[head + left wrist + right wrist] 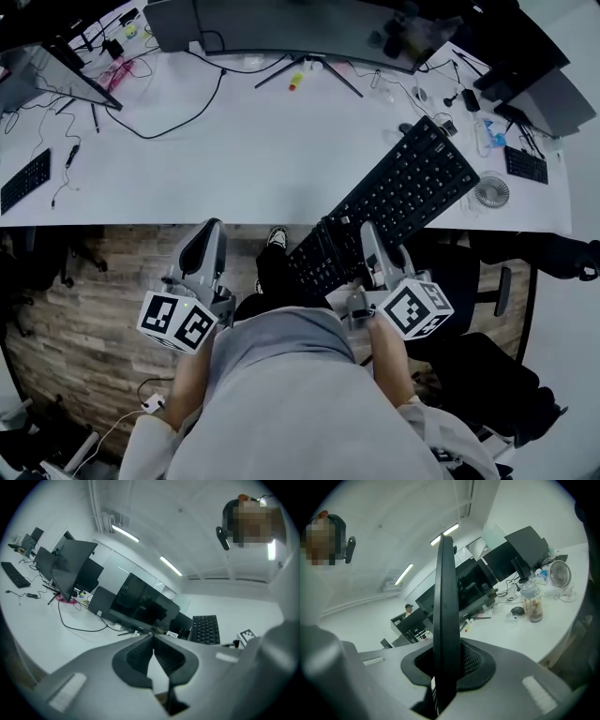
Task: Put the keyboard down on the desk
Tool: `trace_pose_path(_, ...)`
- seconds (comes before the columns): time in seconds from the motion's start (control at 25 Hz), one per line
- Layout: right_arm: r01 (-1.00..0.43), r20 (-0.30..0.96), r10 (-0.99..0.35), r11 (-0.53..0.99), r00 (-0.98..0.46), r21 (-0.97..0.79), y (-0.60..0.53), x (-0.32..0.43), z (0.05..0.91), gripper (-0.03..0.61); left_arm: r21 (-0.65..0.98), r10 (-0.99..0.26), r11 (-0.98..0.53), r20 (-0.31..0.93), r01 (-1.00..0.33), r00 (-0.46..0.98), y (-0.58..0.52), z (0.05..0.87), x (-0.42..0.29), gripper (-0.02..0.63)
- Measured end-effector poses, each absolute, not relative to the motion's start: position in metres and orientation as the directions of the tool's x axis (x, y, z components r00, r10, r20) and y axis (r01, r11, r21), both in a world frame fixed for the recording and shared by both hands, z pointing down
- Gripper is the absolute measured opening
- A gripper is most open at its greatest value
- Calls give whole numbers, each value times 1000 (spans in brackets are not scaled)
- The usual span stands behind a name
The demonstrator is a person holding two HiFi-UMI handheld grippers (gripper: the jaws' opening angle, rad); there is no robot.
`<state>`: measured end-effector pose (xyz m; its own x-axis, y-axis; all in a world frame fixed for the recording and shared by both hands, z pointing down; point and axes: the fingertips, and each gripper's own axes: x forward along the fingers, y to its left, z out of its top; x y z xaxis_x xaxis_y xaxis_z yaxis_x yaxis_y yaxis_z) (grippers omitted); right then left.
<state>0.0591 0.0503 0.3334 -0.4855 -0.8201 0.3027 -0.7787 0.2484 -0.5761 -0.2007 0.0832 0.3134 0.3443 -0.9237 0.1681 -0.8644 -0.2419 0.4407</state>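
Observation:
A long black keyboard [394,202] hangs slantwise over the front edge of the white desk [234,169], with its far end above the desktop. My right gripper [363,248] is shut on its near end. In the right gripper view the keyboard [445,597] stands edge-on between the pads of that gripper [446,641]. My left gripper [208,236] is off to the left, before the desk edge, apart from the keyboard. In its own view the left gripper [153,636] has its tips touching with nothing between them, and the keyboard [206,629] shows at the right.
A wide monitor [309,28] stands at the back of the desk, with cables [178,117] in front of it. A small fan [490,191] and a jar [533,603] sit at the right. A second keyboard [25,180] lies far left. A dark chair [487,375] stands at the right.

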Motion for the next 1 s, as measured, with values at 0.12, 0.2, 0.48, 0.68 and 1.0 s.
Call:
trace_pose_path(0.12,-766,301,-825,225,-479,-603,27,56,336,71,444,-917,-247,179,-861,356,58,314,-203,0)
trace_pose_path(0.2,-752,300,-826,206,-477,-627,13,55,339,71,447,-911,-253,188,-858,366,43,315,-202,0)
trace_pose_path(0.48,-706,308,-828,142,-469,-694,-31,55,354,71,428,-893,-275,219,-861,394,-9,314,-200,0)
trace_pose_path(0.68,-665,291,-838,110,-462,-739,-61,60,366,71,416,-890,-302,199,-858,410,-43,306,-196,0)
trace_pose_path(1.0,-576,231,-851,99,-472,-812,-103,63,373,71,403,-896,-297,195,-866,398,-84,306,-184,0)
